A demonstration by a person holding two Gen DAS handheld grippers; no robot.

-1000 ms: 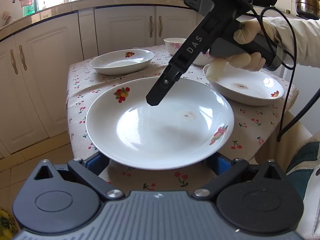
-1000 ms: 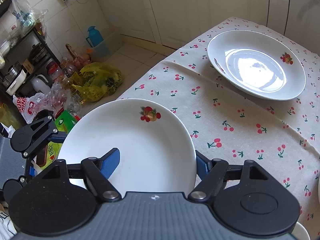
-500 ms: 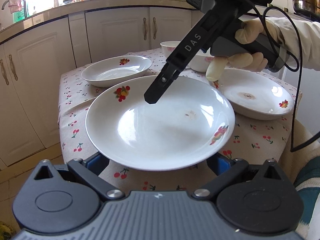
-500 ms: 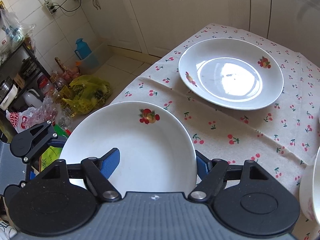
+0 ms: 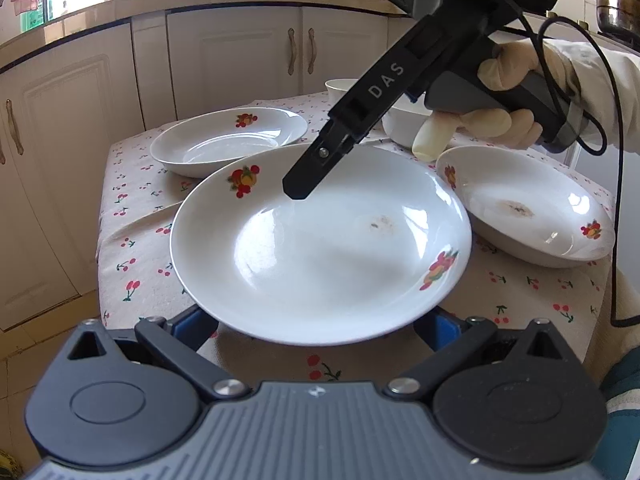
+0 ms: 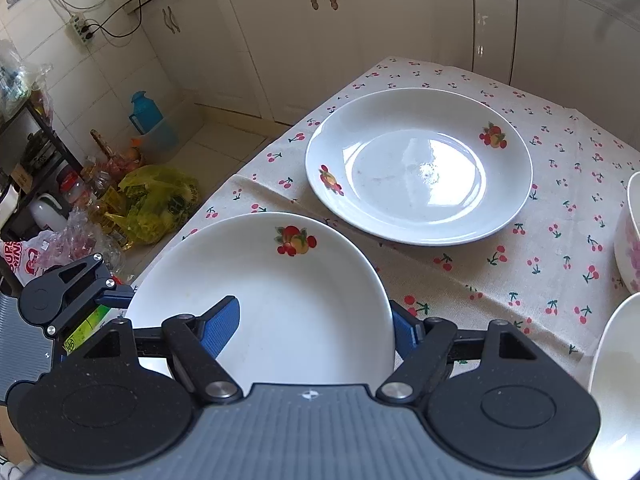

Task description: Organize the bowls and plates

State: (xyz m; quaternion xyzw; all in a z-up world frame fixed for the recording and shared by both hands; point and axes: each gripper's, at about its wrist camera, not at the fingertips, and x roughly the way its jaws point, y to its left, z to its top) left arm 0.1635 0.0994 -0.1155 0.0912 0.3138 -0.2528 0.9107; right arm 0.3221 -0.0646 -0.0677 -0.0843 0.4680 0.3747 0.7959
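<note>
Both grippers are at one white plate with fruit decals (image 5: pixel 320 248) (image 6: pixel 280 300), held above the near end of the cherry-print table (image 5: pixel 136 264). My right gripper (image 6: pixel 312 326) is shut on its rim, one blue finger (image 6: pixel 220 324) lying inside the plate and the other behind the rim. In the left wrist view the right gripper (image 5: pixel 296 192) reaches over the far rim, held by a gloved hand (image 5: pixel 492 120). My left gripper (image 5: pixel 316 328) (image 6: pixel 116 296) has its fingers wide apart under the near rim, tips hidden.
On the table lie a matching plate (image 5: pixel 228 140) (image 6: pixel 420 164), a brown-stained plate (image 5: pixel 524 208) (image 6: pixel 616 380) and a white bowl (image 5: pixel 400 124) (image 6: pixel 630 232). Cabinets (image 5: pixel 240 52) stand behind. Bags and bottles (image 6: pixel 152 200) crowd the floor to the left of the table.
Both grippers have carried the plate together further in over the table. The plates lying there now look nearer. Neither grip has changed.
</note>
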